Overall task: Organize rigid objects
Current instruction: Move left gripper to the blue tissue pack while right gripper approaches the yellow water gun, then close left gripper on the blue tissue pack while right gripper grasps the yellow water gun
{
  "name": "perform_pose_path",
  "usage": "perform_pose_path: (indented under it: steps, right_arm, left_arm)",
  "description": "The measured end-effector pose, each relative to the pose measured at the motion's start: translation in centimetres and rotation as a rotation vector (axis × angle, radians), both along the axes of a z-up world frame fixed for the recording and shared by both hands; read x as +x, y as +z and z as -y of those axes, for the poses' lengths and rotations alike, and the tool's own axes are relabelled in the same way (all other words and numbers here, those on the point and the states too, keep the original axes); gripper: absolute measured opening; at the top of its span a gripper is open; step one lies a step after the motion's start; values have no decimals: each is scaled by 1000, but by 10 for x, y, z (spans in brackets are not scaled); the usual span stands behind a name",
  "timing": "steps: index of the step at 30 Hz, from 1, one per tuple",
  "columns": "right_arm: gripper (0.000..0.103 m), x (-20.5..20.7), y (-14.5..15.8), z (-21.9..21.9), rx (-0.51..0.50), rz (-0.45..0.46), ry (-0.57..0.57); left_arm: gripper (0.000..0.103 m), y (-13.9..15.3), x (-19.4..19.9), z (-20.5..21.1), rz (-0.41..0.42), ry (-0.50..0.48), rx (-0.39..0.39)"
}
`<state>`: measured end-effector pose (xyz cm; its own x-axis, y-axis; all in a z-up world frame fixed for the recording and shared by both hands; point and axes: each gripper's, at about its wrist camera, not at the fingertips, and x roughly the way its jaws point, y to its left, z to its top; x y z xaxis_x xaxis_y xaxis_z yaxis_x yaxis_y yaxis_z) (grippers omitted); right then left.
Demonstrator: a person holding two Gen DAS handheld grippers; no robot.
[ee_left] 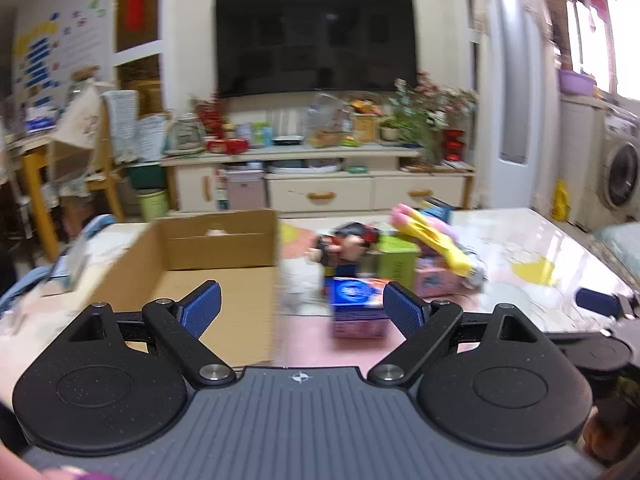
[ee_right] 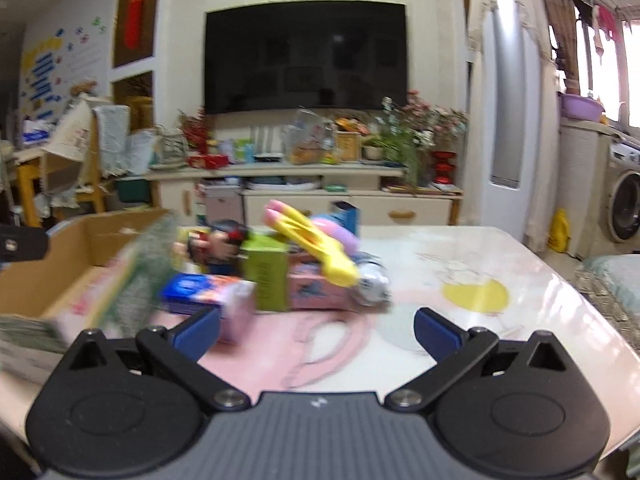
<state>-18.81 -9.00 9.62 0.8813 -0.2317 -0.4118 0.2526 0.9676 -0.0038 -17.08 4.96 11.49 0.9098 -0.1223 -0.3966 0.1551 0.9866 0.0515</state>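
Glossy worktop [ee_right: 520, 264] is seen beneath both tongs, each spread wide and empty. Left tongs [ee_left: 302, 312] are aimed at the blue-topped box [ee_left: 358, 308], nearest of the toy pile beside the cardboard box [ee_left: 224, 248]. Right tongs [ee_right: 318, 332] hang short of that pile, presumably for gathering.

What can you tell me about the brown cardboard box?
The cardboard box is plain brown, open on top with its flaps up, and sits on the table left of the toy pile. Something small and pale lies at its far end, too blurred to name. Neither claw touches it; the left claw hovers open near its right wall.
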Motion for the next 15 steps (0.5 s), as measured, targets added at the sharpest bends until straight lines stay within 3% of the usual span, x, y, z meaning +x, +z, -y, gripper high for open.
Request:
perform_pose_path:
  steps: [5,15]
  right_arm:
    - [102,12,-13,33,22,-33,-17]
    - [102,50,-13,82,98,-3,6]
  left_arm:
    - [103,-20,12,36,-39,-73,15]
    - [103,-52,65,69,-103,-12,59]
